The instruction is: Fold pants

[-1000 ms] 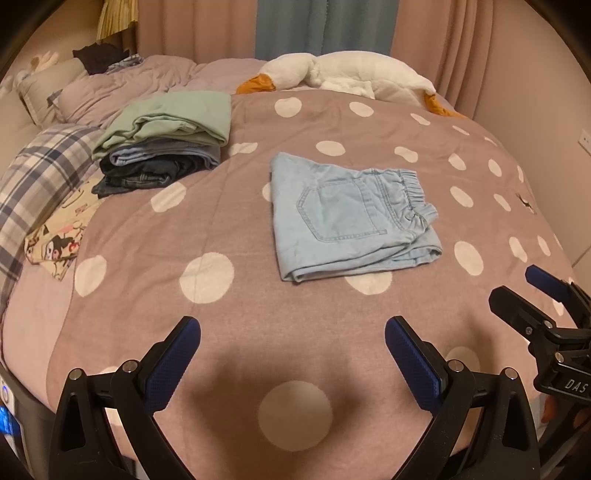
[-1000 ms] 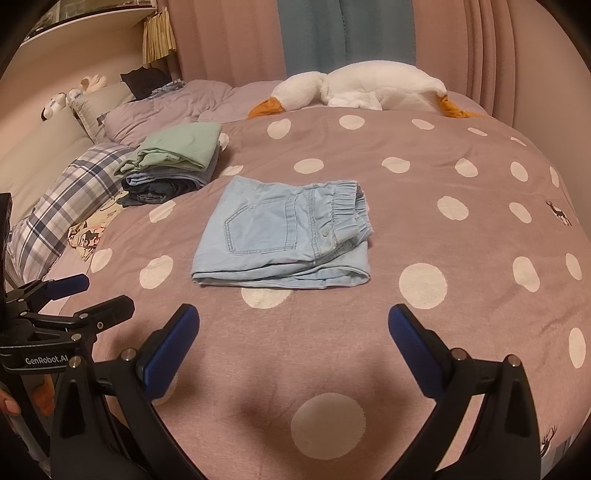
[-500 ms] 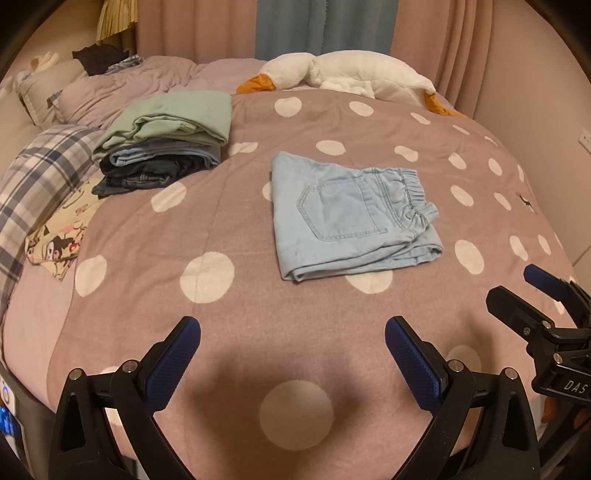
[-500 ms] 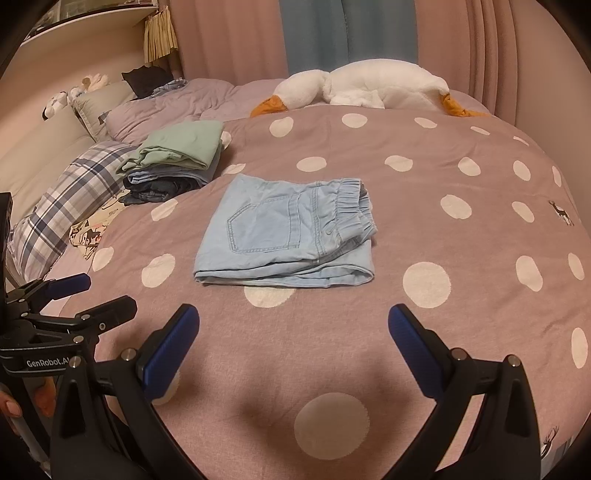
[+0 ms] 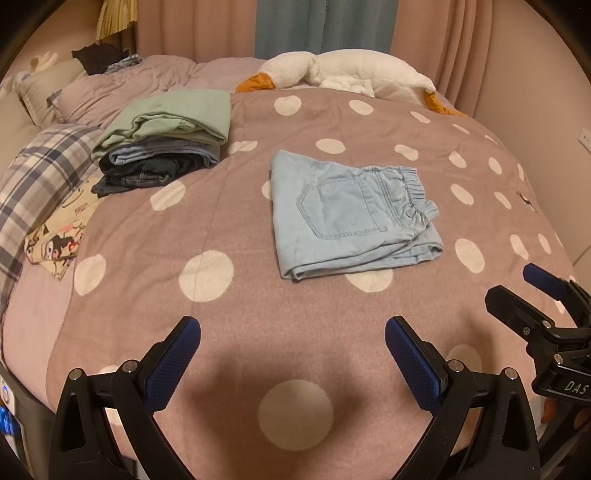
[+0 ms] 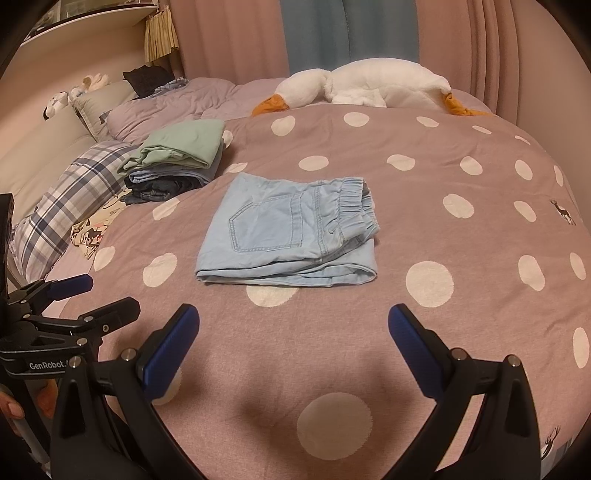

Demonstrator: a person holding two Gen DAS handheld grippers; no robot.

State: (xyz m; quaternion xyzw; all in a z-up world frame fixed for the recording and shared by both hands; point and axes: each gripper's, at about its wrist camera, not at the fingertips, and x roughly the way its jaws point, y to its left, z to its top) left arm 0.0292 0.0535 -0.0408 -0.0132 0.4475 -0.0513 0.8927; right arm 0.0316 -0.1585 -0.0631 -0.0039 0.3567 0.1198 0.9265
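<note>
The light blue pants (image 5: 351, 218) lie folded into a compact rectangle near the middle of the bed (image 5: 229, 325), on a mauve blanket with white polka dots. A back pocket faces up, the elastic waistband is bunched along the right side, and the folded layers show as stacked edges along the near side.

The left gripper (image 5: 291, 354) hovers above the blanket at the near edge of the bed, its two blue-padded fingers spread wide apart and holding nothing. The right gripper (image 6: 291, 347) is in the same state — released, fingers far apart, nothing between them. Both stay short of the pants, with bare blanket between the fingertips and the folded cloth. Each gripper shows at the edge of the other's view: the right one at the right border of the left wrist view, the left one (image 6: 92, 299) at the left border of the right wrist view, where part of a hand (image 6: 14, 410) grips its handle.

To the left of the pants, well apart, sits a stack of folded clothes (image 5: 162, 147) — a pale green piece on top, blue and dark denim beneath. Beside it lies a plaid pillow (image 5: 33, 177) and a cartoon-print cloth (image 5: 59, 236). At the far side of the bed a white plush goose (image 5: 343, 72) with an orange beak stretches out before the curtains (image 5: 321, 26).
</note>
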